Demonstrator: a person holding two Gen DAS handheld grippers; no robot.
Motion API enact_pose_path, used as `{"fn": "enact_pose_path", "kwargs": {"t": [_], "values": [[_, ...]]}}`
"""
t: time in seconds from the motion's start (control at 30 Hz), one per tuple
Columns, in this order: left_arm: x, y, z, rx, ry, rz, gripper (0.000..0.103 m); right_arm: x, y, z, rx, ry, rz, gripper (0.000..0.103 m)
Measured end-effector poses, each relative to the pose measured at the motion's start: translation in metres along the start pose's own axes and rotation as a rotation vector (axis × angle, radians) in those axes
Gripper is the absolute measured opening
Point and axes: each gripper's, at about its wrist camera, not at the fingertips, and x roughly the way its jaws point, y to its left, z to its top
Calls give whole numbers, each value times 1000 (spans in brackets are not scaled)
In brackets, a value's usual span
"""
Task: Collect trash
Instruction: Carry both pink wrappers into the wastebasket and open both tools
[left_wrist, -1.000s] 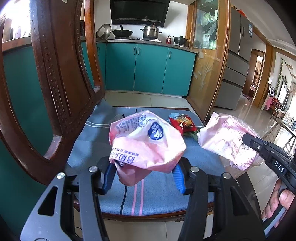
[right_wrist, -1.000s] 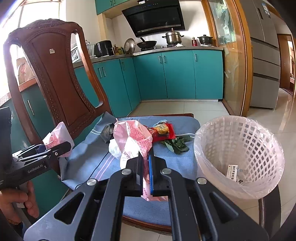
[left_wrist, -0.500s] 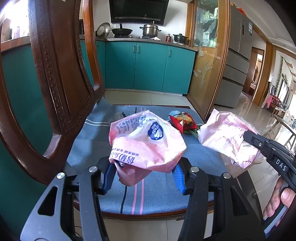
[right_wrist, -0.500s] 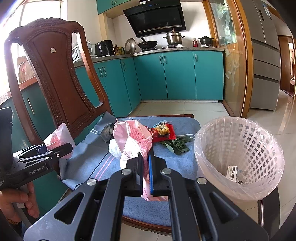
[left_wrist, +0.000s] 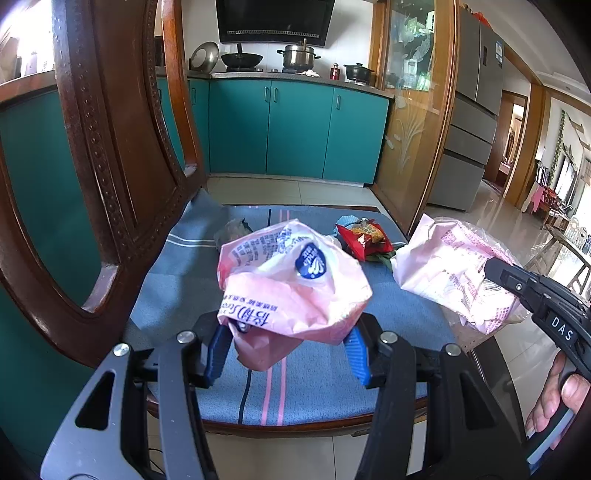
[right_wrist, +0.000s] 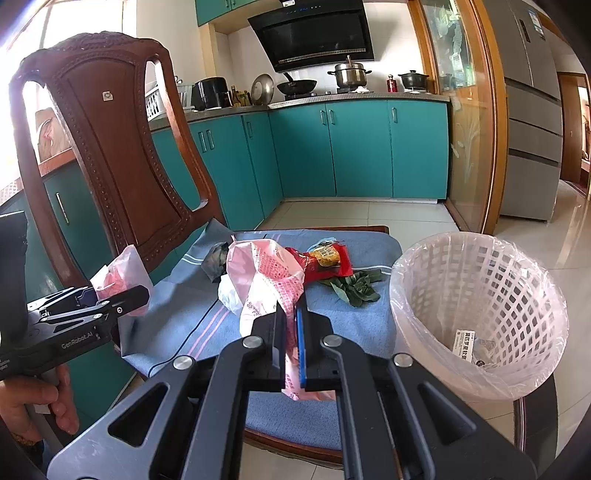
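Observation:
My left gripper (left_wrist: 286, 341) is shut on a crumpled pink and white plastic bag (left_wrist: 291, 280) and holds it above the chair seat; it also shows in the right wrist view (right_wrist: 122, 273). My right gripper (right_wrist: 291, 332) is shut on another pink printed bag (right_wrist: 269, 280), also seen in the left wrist view (left_wrist: 454, 269). A red snack wrapper (right_wrist: 325, 260), green leaves (right_wrist: 354, 288) and a dark crumpled scrap (right_wrist: 216, 260) lie on the blue seat cushion (right_wrist: 184, 314). A white lattice trash basket (right_wrist: 480, 314) with a clear liner stands at the right of the chair.
The carved wooden chair back (right_wrist: 110, 147) rises at the left. Teal kitchen cabinets (right_wrist: 354, 147) and a tiled floor (right_wrist: 535, 229) lie behind. A label scrap (right_wrist: 469, 341) lies inside the basket.
Both grippers hold their bags almost still; the view has shifted only slightly.

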Motion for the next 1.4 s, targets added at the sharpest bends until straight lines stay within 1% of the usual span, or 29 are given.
{"fn": "enact_pose_path", "kwargs": {"t": [0.1,0.2,0.3,0.4,0.43,0.47,0.5,0.53,0.57,0.67,0.77,0.87,0.93,1.03,1.07,1.13,1.2,1.23,1.27,1.3,1.33,1.37,1.4], "values": [[1,0,0,1,2,-2,54,-1,-2,0,4,-8,-3,5],[3,0,0,3,5,-2,54,-10,-16,9,31,-67,-31,5],[5,0,0,6,8,-2,54,-20,-52,22,102,-135,-104,5],[7,0,0,8,13,-4,54,-22,-100,29,208,-168,-196,6],[7,-1,-1,11,15,-5,54,-20,-116,28,250,-165,-217,19],[8,-3,-1,14,17,-6,54,-18,-126,26,277,-152,-235,52],[9,-4,0,17,18,-8,54,-21,-137,22,323,-154,-284,70],[10,-5,0,20,19,-11,54,-28,-143,18,362,-187,-315,85],[11,-7,1,24,20,-14,54,-39,-148,15,399,-224,-315,88],[13,-14,0,36,20,-21,54,-55,-146,12,421,-260,-290,93],[17,-26,-5,57,29,-36,54,-65,-139,10,415,-300,-285,95],[23,-44,-10,81,51,-85,54,-72,-141,10,413,-335,-300,95],[28,-60,-10,91,63,-122,54,-77,-149,10,453,-359,-313,96],[38,-99,-2,114,80,-188,54,-87,-161,9,531,-400,-345,96],[44,-120,5,137,84,-225,54,-90,-165,8,552,-412,-355,96],[51,-159,18,183,67,-261,54,-96,-177,4,592,-434,-380,96],[59,-204,38,205,56,-327,56,-100,-186,2,628,-442,-384,96],[64,-223,47,216,67,-366,62,-101,-189,1,639,-448,-386,96],[74,-247,54,246,84,-387,67,-102,-191,0,644,-452,-391,96],[82,-263,58,269,85,-358,73,-103,-192,0,644,-449,-393,96],[87,-270,59,276,81,-316,85,-101,-191,1,644,-445,-391,96],[92,-273,58,270,81,-260,92,-100,-191,1,641,-437,-383,96],[94,-269,56,255,88,-241,92,-98,-189,2,633,-430,-377,96]]}}
